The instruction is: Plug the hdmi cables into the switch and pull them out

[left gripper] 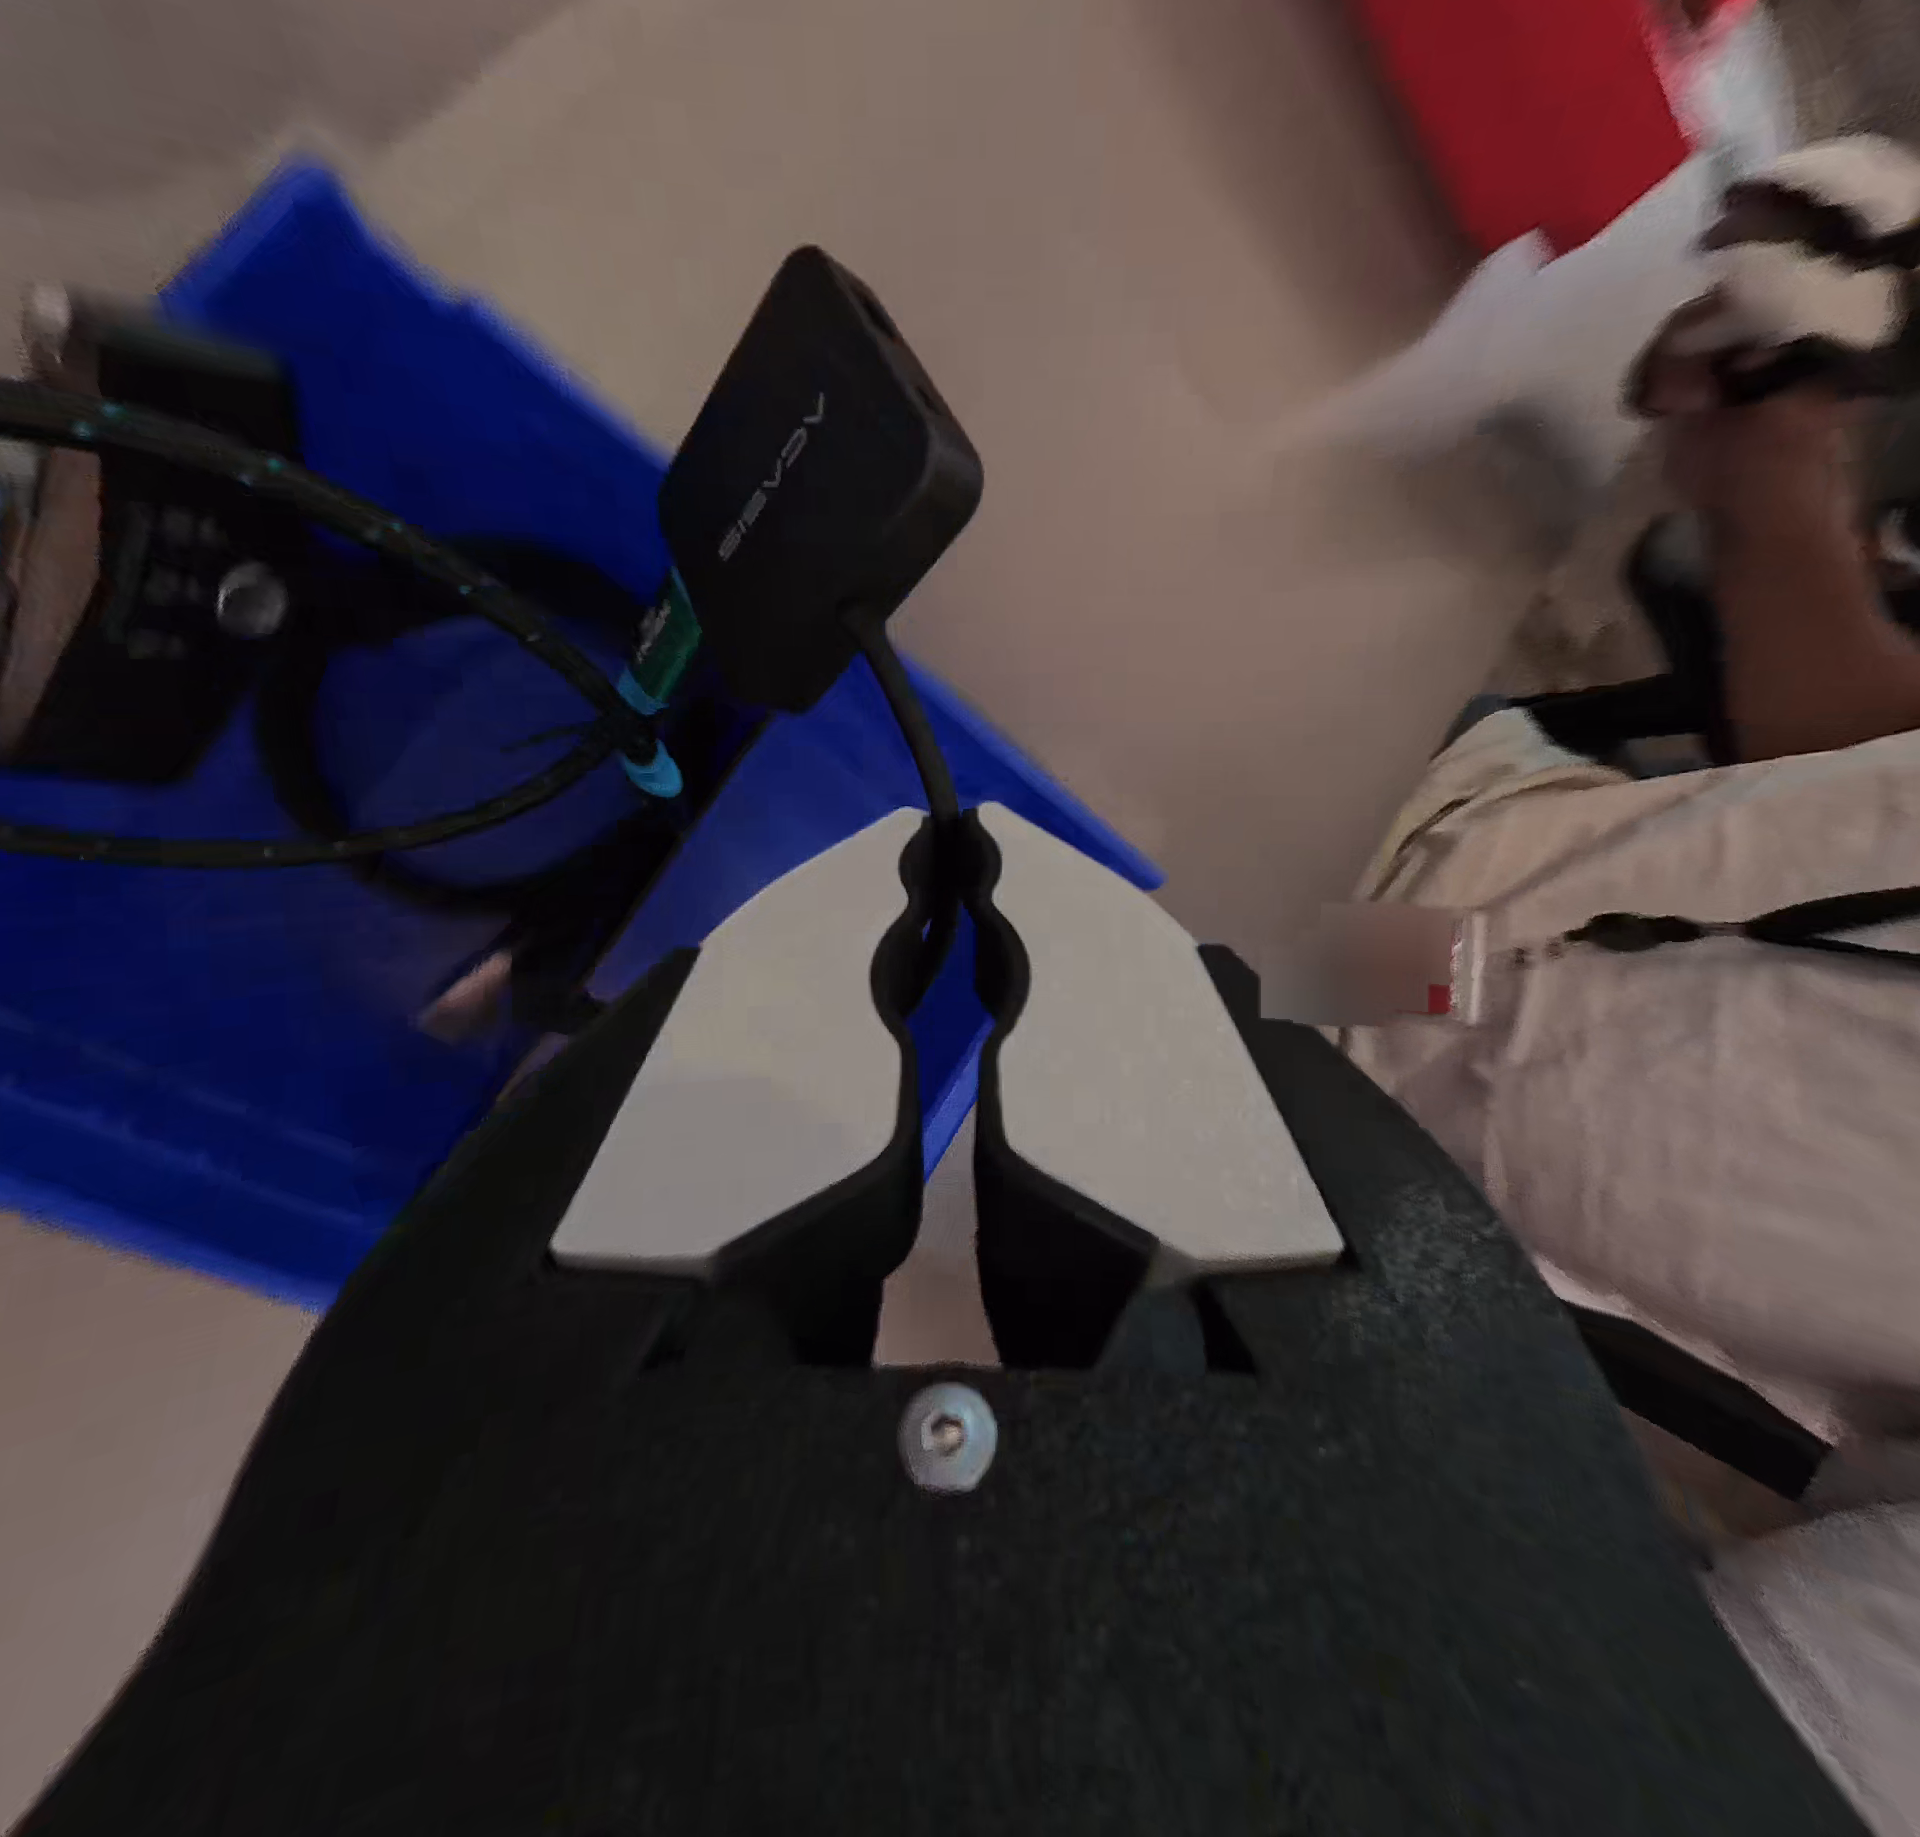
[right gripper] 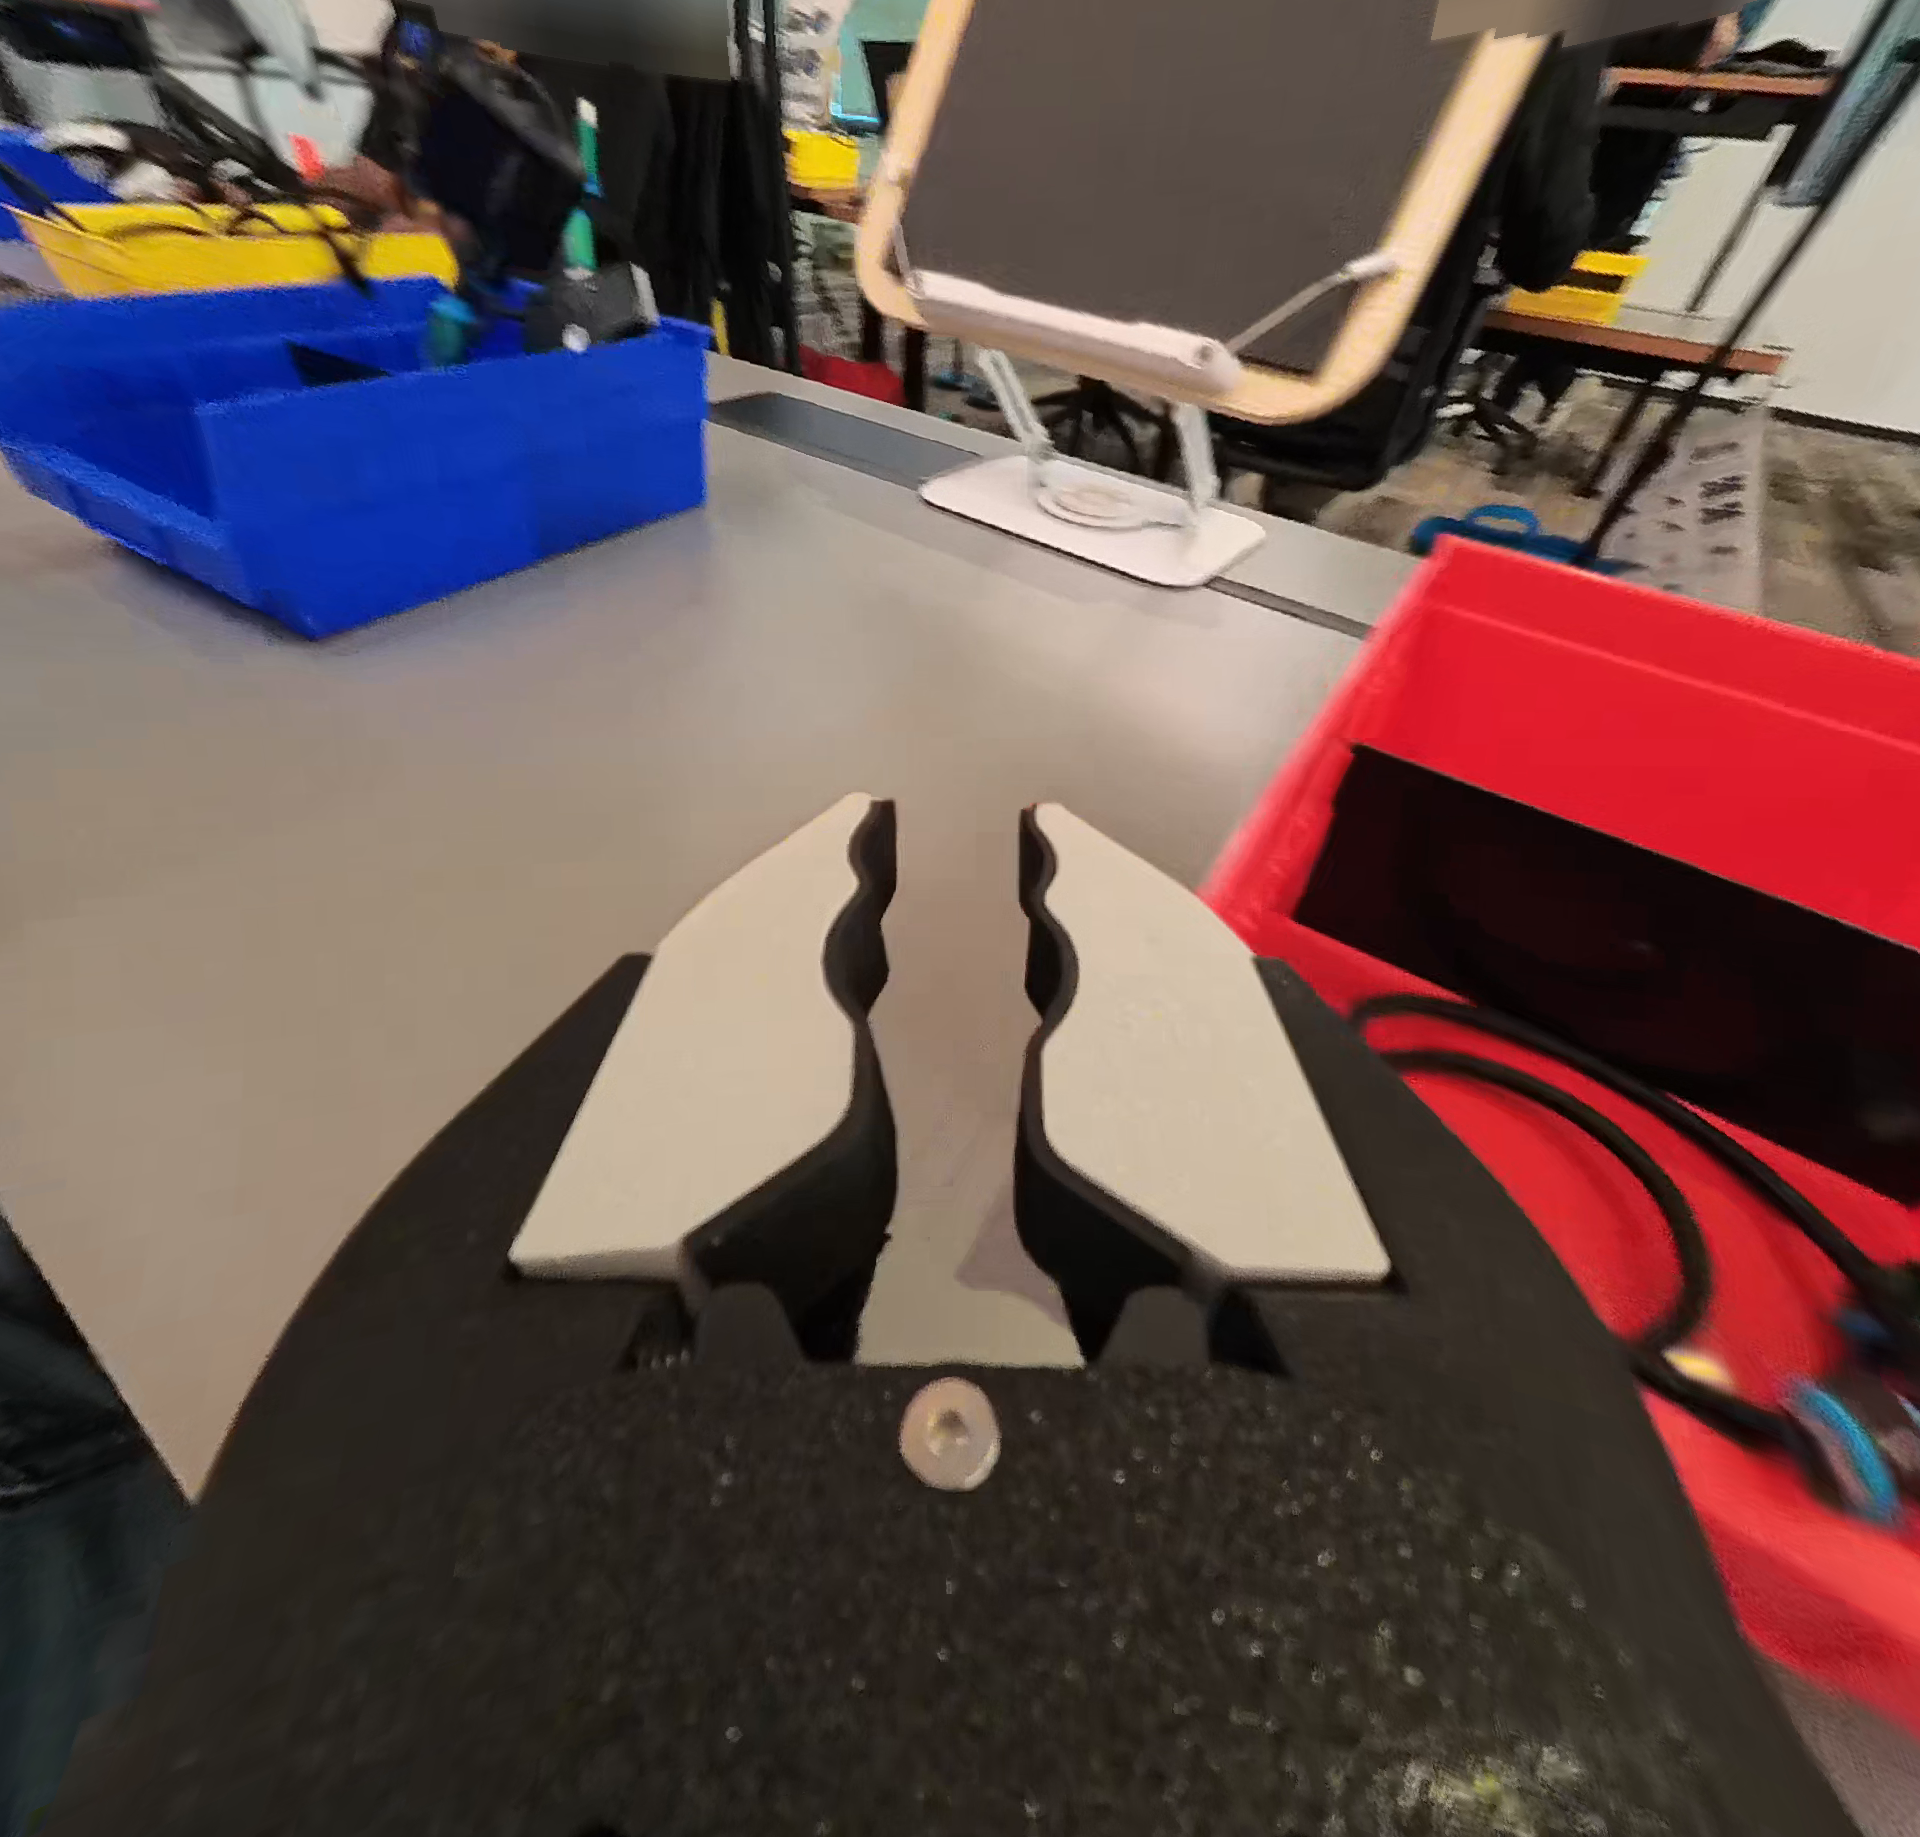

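In the left wrist view my left gripper [left gripper: 948, 837] is shut on the thin black cable [left gripper: 914, 717] that leaves the black HDMI switch [left gripper: 821, 478]. The switch hangs from that cable above the blue bin [left gripper: 436, 437]. A braided black cable [left gripper: 312, 499] with blue ties lies coiled in the bin beside it. In the right wrist view my right gripper [right gripper: 958, 821] is open with nothing between its fingers, above the grey table [right gripper: 520, 800]. A black cable [right gripper: 1621, 1143] with blue-tipped plugs lies in the red bin [right gripper: 1662, 686] to its right.
A person's light sleeve [left gripper: 1662, 1060] and the other gripper's body show at the right of the left wrist view. In the right wrist view a blue bin [right gripper: 416, 457] sits at the far left, a tablet on a white stand [right gripper: 1122, 499] at the far edge.
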Motion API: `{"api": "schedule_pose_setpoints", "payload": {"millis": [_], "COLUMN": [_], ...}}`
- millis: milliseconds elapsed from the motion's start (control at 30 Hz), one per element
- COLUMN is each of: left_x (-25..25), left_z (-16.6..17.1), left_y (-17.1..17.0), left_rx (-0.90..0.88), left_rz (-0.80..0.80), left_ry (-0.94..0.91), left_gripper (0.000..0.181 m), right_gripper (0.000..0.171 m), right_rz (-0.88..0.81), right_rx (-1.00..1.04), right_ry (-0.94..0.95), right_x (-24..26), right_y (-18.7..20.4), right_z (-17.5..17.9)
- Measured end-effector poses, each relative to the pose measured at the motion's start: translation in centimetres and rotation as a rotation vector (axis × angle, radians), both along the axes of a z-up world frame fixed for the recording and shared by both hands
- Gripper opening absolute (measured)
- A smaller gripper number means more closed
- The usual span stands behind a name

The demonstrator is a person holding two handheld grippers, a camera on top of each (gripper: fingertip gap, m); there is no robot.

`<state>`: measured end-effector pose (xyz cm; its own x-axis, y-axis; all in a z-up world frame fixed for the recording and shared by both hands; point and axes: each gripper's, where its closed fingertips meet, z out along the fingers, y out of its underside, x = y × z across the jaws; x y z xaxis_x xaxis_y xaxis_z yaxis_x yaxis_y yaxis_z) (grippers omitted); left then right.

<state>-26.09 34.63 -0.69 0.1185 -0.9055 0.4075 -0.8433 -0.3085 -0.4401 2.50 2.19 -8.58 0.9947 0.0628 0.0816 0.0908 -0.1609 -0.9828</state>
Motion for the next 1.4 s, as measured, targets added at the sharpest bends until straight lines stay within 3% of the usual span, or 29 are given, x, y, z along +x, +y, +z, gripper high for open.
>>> {"api": "schedule_pose_setpoints", "payload": {"millis": [200, 333, 500, 667, 733, 767, 833, 933, 1033, 1133, 1200, 1400], "left_x": [4.2, 7.4, 10.5, 12.6, 13.3, 13.6, 14.4, 15.5, 15.9, 16.9, 17.8, 18.1], "left_z": [6.4, 8.4, 8.7, 7.0, 5.6, 4.8, 3.2, -0.9, -2.4, -1.5, -1.2, -1.2], "left_y": [-2.5, -5.6, -10.8, -14.9, -16.0, -16.3, -15.9, -13.9, -13.3, -14.8, -15.3, -16.9], "left_rx": [-0.09, -0.148, -0.179, -0.258, -0.289, -0.301, -0.286, -0.051, 0.117, 0.08, 0.049, -0.08], "left_rz": [-0.129, -0.274, -0.439, -0.533, -0.548, -0.544, -0.497, -0.399, -0.341, -0.235, -0.127, -0.002], "left_ry": [-0.349, -0.491, -0.574, -0.601, -0.59, -0.58, -0.565, -0.456, -0.403, -0.423, -0.433, -0.512], "left_gripper": [0.003, 0.003, 0.003, 0.003, 0.003, 0.003, 0.003, 0.007, 0.048, 0.081, 0.085, 0.082], "right_gripper": [0.039, 0.049, 0.053, 0.055, 0.044, 0.027, 0.019, 0.015, 0.014, 0.014, 0.015, 0.015], "right_rz": [0.243, 0.371, 0.495, 0.658, 0.709, 0.728, 0.698, 0.575, 0.444, 0.282, 0.207, 0.15], "right_rx": [-0.003, 0.024, 0.051, 0.139, 0.166, 0.164, 0.144, 0.049, -0.027, -0.052, -0.058, -0.071], "right_ry": [0.055, 0.08, 0.28, 0.522, 0.538, 0.525, 0.453, 0.225, -0.11, -0.493, -0.673, -0.787], "right_x": [-5.5, -7.7, -8.3, -8.9, -9.4, -9.7, -9.3, -8.5, -8.1, -7.7, -7.8, -7.6], "right_y": [6.3, 11.0, 15.8, 16.7, 16.1, 15.7, 15.3, 15.1, 15.1, 15.4, 15.5, 15.7], "right_z": [2.5, 5.7, 9.1, 11.0, 11.1, 10.9, 9.9, 7.9, 6.9, 6.8, 6.9, 6.2]}}
